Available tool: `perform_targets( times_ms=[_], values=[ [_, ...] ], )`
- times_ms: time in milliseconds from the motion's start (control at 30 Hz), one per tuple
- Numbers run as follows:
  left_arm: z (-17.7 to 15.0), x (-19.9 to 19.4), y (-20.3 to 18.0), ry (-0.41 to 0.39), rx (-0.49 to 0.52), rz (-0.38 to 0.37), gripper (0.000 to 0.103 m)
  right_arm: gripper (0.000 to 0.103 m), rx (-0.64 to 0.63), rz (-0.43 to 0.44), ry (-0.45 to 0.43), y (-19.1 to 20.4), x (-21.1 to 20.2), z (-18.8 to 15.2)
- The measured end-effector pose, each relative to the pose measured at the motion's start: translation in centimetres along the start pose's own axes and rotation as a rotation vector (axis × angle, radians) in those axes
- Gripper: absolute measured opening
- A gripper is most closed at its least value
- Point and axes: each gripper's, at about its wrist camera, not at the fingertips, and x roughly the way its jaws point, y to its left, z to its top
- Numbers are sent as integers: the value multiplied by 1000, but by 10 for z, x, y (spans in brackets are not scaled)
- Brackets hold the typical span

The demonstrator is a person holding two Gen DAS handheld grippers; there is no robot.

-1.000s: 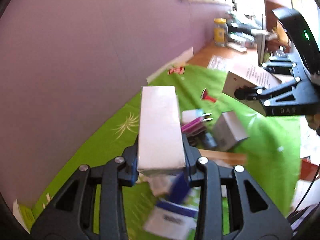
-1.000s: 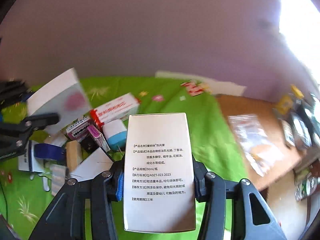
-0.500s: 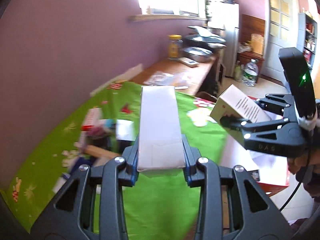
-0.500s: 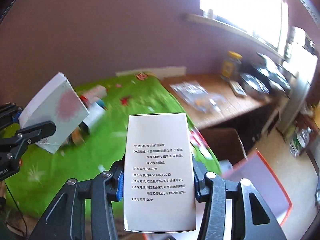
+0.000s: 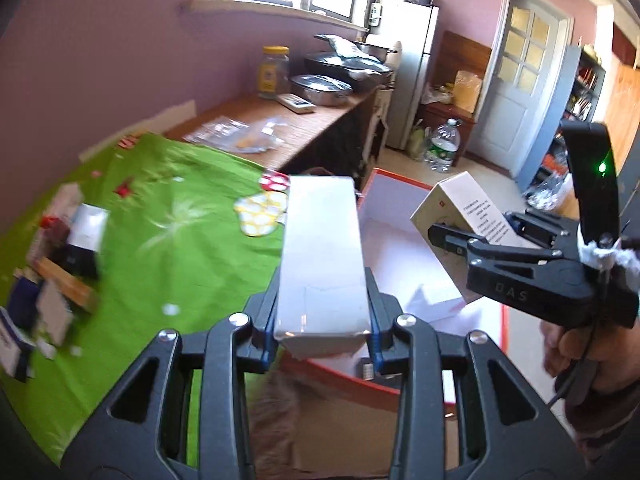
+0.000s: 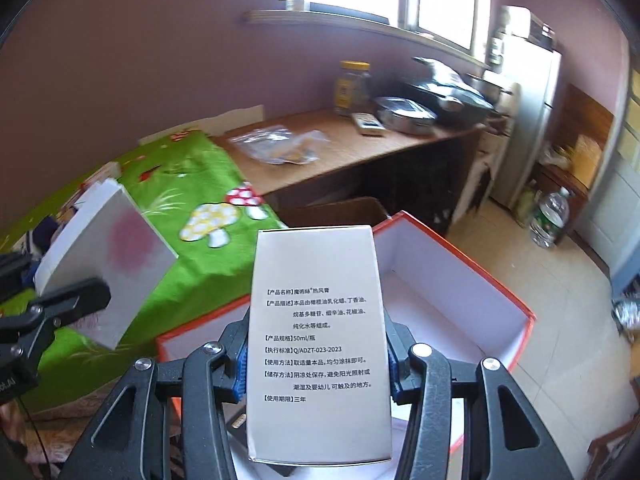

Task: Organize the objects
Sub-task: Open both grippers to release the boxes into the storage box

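Left wrist: white box [image 5: 322, 256] clamped between left tool [image 5: 322, 332] fingers, seemingly over orange bin [image 5: 404, 390].

My left gripper [image 5: 322, 320] is clamped on a plain white box [image 5: 322, 256], long side pointing fwd, one face w/ a pink blotch in the right view [image 6: 108, 272]. My right gripper [image 6: 316, 364] pinches a white printed box [image 6: 318, 340], black Chinese text facing the cam, "50ml" legible. Both boxes are held in the air over the orange-rimmed bin [image 6: 524, 312], white inside, just beside the green cloth's edge. Other small boxes [image 5: 76, 236] lie blurred on the cloth.
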Motion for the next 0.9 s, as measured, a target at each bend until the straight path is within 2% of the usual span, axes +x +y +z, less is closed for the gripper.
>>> perform_targets(
  times_ms=[333,367,400,433,500,567,667,733,900],
  values=[
    [-11,31,-18,45,-63,-93,41,52,151,-96,67,-38,18,-17],
    [-11,32,-17,44,-64,-106,44,52,155,-100,70,-38,18,-17],
    [-10,32,-17,42,-69,-119,56,52,158,-109,74,-38,19,-16],
    [-9,31,-16,35,-74,-128,73,53,156,-117,75,-37,19,-15],
    [-8,27,-14,13,-87,-143,86,61,159,-132,71,-36,17,-12],
    [-7,21,-11,3,-95,-158,86,74,162,-127,57,-35,14,-10],
    [-7,13,-4,-13,-118,-162,86,80,156,-123,45,-30,10,-6],
    [-6,5,2,-33,-134,-151,86,82,143,-129,38,-24,9,-2],
    [-10,-24,16,-118,-126,-64,86,82,139,-106,0,-7,2,6]
  ],
)
